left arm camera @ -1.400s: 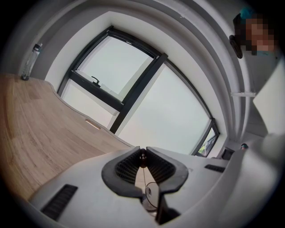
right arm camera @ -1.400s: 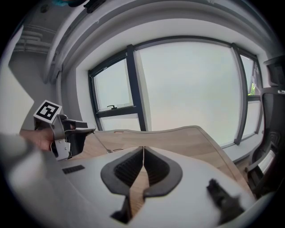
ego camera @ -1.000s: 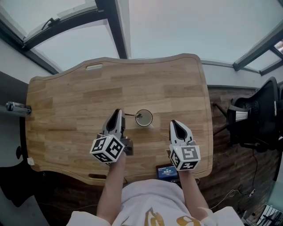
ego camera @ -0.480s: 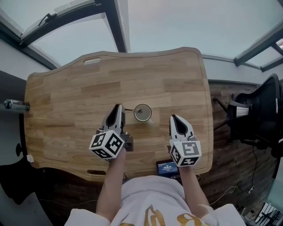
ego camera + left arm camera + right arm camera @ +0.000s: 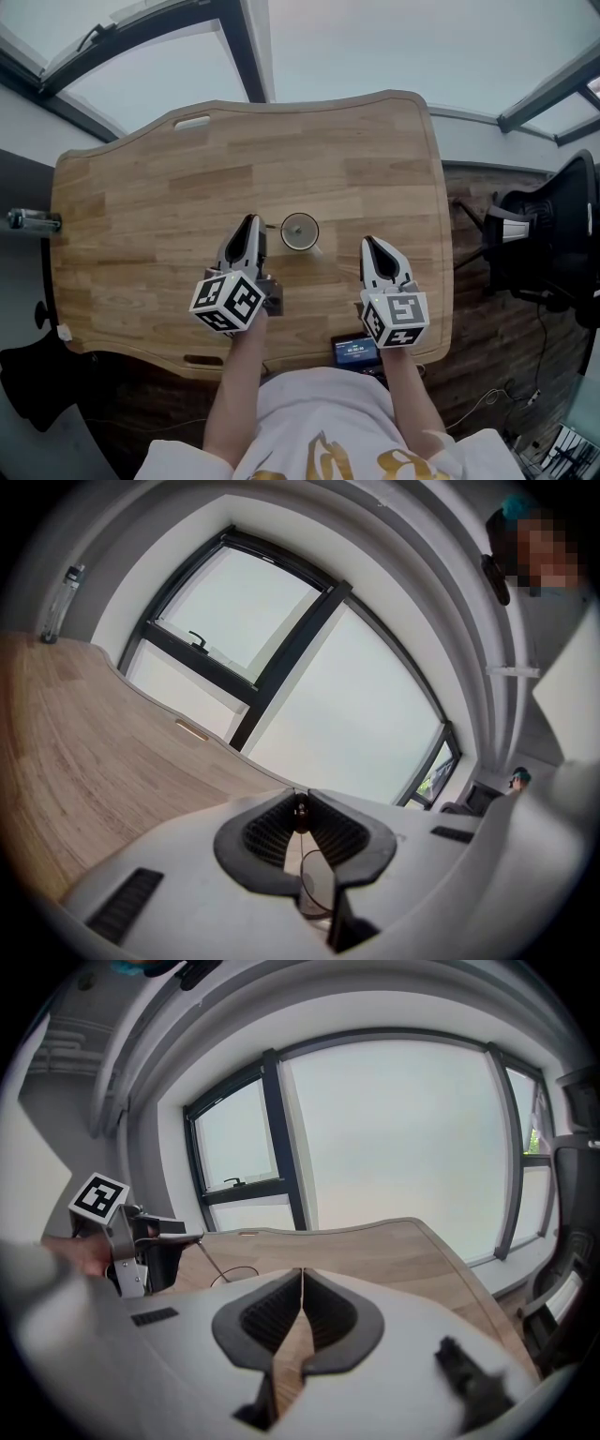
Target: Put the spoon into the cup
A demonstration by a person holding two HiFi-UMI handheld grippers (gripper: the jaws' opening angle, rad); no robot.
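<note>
A small clear cup [image 5: 300, 231] stands on the wooden table [image 5: 141, 225], a little in front of its middle. My left gripper [image 5: 251, 221] is just left of the cup, shut on the thin metal handle of the spoon [image 5: 273, 225], which reaches right to the cup's rim. In the right gripper view the spoon [image 5: 208, 1252] slants down from the left gripper [image 5: 192, 1237] toward the cup [image 5: 234, 1277]. The left gripper view shows its jaws [image 5: 300, 803] closed on the handle, with the cup [image 5: 315, 883] below. My right gripper [image 5: 368, 244] is right of the cup, shut and empty [image 5: 302, 1274].
A small device with a lit screen [image 5: 354, 352] lies at the table's near edge between my arms. A black chair [image 5: 553, 244] stands off the table's right side. A bottle-like object [image 5: 28, 221] is at the left edge. Windows run behind the far edge.
The head view has shifted slightly, so the table sits higher in the picture. Both grippers keep their places beside the cup, the left still shut on the spoon.
</note>
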